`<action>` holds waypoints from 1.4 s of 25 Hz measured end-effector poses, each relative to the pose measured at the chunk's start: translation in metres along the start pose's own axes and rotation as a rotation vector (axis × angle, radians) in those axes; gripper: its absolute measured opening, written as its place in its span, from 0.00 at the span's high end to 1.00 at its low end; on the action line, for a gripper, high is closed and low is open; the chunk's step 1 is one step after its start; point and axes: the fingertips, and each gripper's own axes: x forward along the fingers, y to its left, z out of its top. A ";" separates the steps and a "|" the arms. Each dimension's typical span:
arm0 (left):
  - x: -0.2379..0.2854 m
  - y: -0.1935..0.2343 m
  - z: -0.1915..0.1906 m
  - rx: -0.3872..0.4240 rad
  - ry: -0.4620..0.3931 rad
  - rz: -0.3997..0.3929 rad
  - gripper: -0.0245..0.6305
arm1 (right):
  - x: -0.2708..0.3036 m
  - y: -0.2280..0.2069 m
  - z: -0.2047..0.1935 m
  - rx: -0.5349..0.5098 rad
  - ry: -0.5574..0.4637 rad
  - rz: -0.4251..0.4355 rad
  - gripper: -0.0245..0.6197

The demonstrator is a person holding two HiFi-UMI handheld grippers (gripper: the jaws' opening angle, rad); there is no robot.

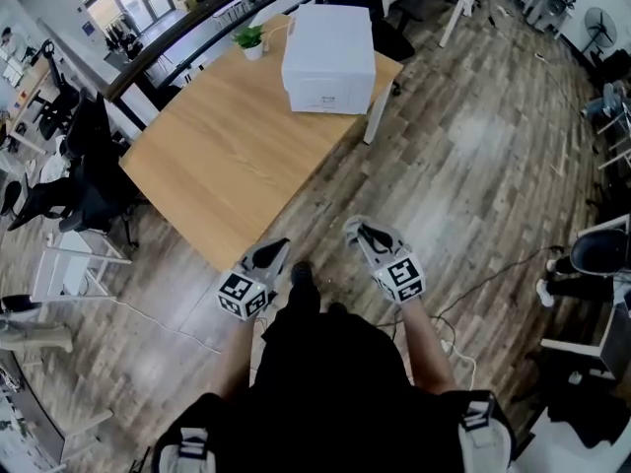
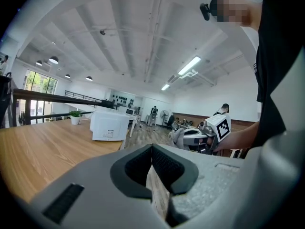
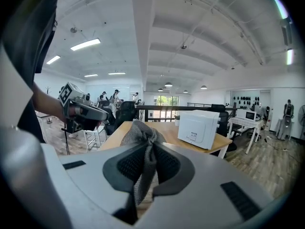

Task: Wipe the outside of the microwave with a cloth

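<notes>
1. White box-shaped microwave [image 1: 328, 57]: stands at the far end of the light wooden table [image 1: 227, 156].
2. Small green potted plant [image 1: 250, 39]: on the table, just beside the microwave.
3. Grey woven cloth [image 3: 142, 132]: pinched between the right gripper's [image 1: 363, 233] jaws, off the table's near corner, well apart from the microwave.
4. Left gripper [image 1: 271, 254]: jaws pressed together, holding nothing, by the same near corner.
5. Bare tabletop: lies between grippers and microwave.
6. Black office chairs [image 1: 84, 180]: crowd the table's side at the head view's left.
</notes>
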 end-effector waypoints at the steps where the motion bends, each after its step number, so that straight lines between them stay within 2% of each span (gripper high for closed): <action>1: 0.002 0.006 0.000 -0.003 0.003 -0.002 0.96 | 0.006 -0.002 0.000 0.001 0.007 -0.001 0.91; 12: 0.036 0.087 0.023 -0.003 0.013 -0.048 0.96 | 0.075 -0.035 0.015 0.018 0.050 -0.043 0.91; 19: 0.060 0.135 0.039 0.011 0.016 -0.091 0.96 | 0.119 -0.049 0.036 -0.027 0.045 -0.055 0.91; 24: 0.072 0.161 0.045 0.010 0.014 -0.113 0.96 | 0.141 -0.059 0.033 0.001 0.069 -0.088 0.91; 30: 0.079 0.194 0.051 0.022 0.029 -0.118 0.96 | 0.171 -0.071 0.047 -0.015 0.035 -0.106 0.91; 35: 0.084 0.212 0.050 0.011 0.032 -0.109 0.96 | 0.186 -0.071 0.041 0.014 0.055 -0.096 0.91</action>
